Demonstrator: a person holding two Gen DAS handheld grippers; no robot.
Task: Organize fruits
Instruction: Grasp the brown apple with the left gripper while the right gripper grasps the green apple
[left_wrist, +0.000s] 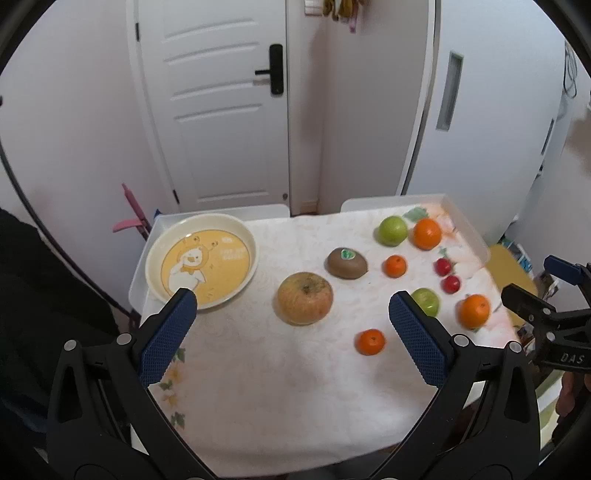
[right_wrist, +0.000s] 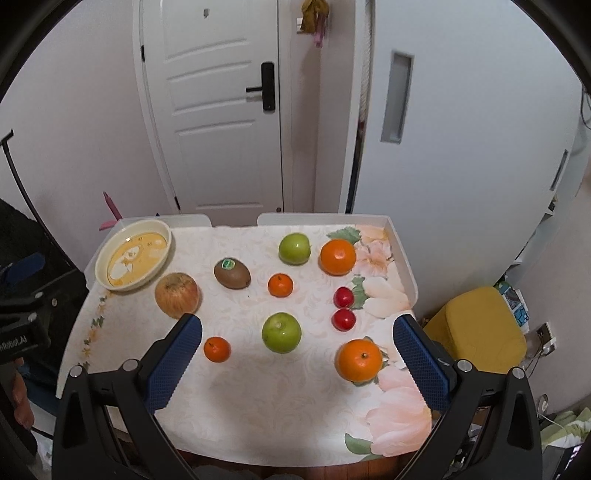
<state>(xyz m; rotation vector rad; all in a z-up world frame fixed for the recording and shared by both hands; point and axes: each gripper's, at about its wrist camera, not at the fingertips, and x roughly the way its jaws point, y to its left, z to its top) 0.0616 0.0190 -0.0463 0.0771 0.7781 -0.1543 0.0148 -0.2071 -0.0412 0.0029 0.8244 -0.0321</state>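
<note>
Fruit lies loose across the table (right_wrist: 258, 406), none in the plate (right_wrist: 110, 258) at its far left corner. The apple (right_wrist: 176, 295) nearest it looks heavy and firm; take it across its widest part. The two small red fruits (right_wrist: 343, 308) seem light, slick, easily bruised. Your left gripper (left_wrist: 291, 306) and right gripper (right_wrist: 297, 332) both hover wide open, holding nothing.

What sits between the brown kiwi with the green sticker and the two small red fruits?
One small orange tangerine lies between the brown kiwi and the two small red fruits; the right wrist view shows it plainly, touching neither.
</note>
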